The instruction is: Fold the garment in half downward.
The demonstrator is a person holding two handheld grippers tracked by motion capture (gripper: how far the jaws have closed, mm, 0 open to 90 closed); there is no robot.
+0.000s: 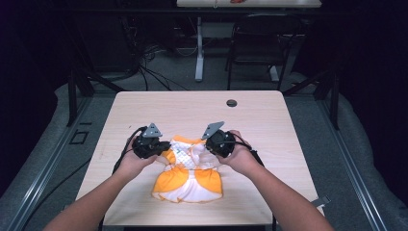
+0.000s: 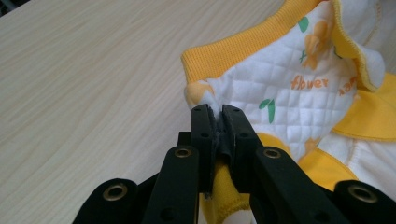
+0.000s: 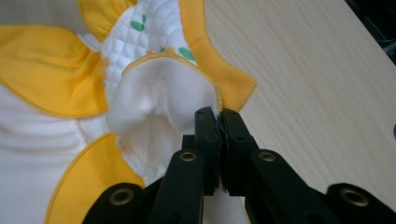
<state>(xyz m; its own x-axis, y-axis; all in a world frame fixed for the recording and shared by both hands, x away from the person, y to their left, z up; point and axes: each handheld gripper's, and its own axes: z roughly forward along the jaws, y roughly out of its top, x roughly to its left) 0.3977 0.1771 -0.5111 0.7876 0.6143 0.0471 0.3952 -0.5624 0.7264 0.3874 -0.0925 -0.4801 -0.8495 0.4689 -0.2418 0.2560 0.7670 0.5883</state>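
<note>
A small yellow and white quilted baby garment [image 1: 190, 175] lies on the wooden table [image 1: 192, 108], skirt end toward the near edge. My left gripper [image 1: 163, 148] is shut on the garment's left shoulder; in the left gripper view its jaws pinch the white quilted cloth [image 2: 280, 93] near the yellow ribbed collar [image 2: 233, 51], my left gripper [image 2: 218, 112] holding it tight. My right gripper [image 1: 208, 146] is shut on the right shoulder. In the right gripper view my right gripper [image 3: 218, 114] clamps the white inner lining [image 3: 159, 98] beside the yellow ribbed edge [image 3: 224, 74].
A round dark grommet [image 1: 232, 103] sits in the table near the far edge. Bare wood surrounds the garment on all sides. Beyond the table stand a dark chair [image 1: 260, 43] and a white table leg [image 1: 199, 53], with cables on the floor.
</note>
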